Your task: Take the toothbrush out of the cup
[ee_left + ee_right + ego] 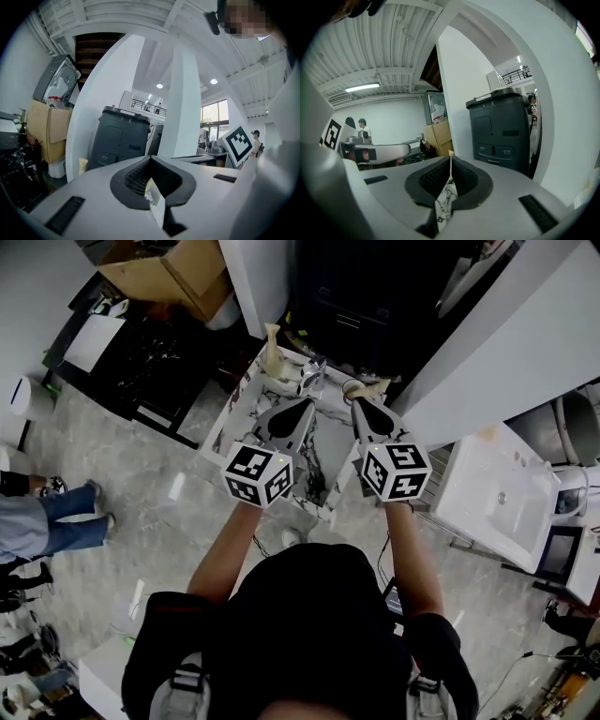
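In the head view a small marble-topped table (pixel 246 404) stands below both grippers. A round cup rim (pixel 352 387) shows at the table's far side, just beyond the tip of my right gripper (pixel 359 405). A silvery object (pixel 311 374) stands a little to its left, ahead of my left gripper (pixel 304 407). I cannot make out a toothbrush. Both grippers hover side by side over the table, jaws shut with nothing in them. The left gripper (pixel 150 160) and the right gripper (pixel 451 157) point nearly level at the room beyond the table.
A dark grey bin (pixel 119 139) (pixel 502 133) stands behind the table between white pillars (pixel 185 108). Cardboard boxes (pixel 178 273) sit at the back left. A beige vase-like piece (pixel 272 351) stands on the table's far corner. A white sink unit (pixel 497 493) is at the right. A person's legs (pixel 56 517) show far left.
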The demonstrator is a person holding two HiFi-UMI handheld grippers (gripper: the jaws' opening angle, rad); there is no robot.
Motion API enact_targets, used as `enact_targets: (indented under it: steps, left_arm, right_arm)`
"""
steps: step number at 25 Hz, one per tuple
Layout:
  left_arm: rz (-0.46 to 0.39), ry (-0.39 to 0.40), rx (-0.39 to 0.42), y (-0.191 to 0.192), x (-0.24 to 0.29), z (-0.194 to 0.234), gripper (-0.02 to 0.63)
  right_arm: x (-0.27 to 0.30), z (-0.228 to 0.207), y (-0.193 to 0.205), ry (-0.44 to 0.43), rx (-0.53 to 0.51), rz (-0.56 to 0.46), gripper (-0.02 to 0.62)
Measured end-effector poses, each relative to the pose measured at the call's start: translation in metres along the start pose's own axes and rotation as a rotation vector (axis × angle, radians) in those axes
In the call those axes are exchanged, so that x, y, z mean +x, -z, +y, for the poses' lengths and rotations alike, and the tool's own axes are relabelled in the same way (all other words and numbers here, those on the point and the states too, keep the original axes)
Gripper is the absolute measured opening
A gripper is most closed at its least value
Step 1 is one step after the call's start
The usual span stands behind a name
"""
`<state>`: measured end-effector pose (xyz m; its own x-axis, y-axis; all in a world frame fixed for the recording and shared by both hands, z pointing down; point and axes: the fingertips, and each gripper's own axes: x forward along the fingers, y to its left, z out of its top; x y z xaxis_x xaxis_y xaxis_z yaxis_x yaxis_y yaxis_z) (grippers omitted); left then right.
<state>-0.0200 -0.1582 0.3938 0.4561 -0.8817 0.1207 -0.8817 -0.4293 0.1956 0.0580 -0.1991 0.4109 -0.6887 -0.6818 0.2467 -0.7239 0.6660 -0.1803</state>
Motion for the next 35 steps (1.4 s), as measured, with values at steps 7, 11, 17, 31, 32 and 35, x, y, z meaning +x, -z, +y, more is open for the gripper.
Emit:
enact_targets:
  steps: [7,11,17,31,32,35]
  left_arm:
    - [0.053,0.019,-0.017,0.021,0.037,-0.003,0.012]
    - [0.091,0.024,-0.017,0.035,0.052,-0.005,0.012]
    - [0.134,0.02,-0.057,0.058,0.067,-0.003,0.012]
    - [0.216,-0.01,-0.065,0.089,0.092,0.01,0.012]
    - [0.22,-0.014,-0.064,0.09,0.093,0.011,0.012]
    - [0.229,-0.022,-0.067,0.094,0.095,0.016,0.012]
  right_arm:
    - [0.014,-0.044,0.031,0.018,0.071,0.078,0.037]
    - [0.023,-0.065,0.058,0.042,0.092,0.145,0.037]
    - [0.032,-0.09,0.088,0.075,0.115,0.216,0.037]
    - [0.067,-0.138,0.128,0.134,0.232,0.304,0.166]
    - [0.07,-0.14,0.131,0.137,0.235,0.308,0.174]
    - [0.08,-0.144,0.141,0.138,0.25,0.333,0.189]
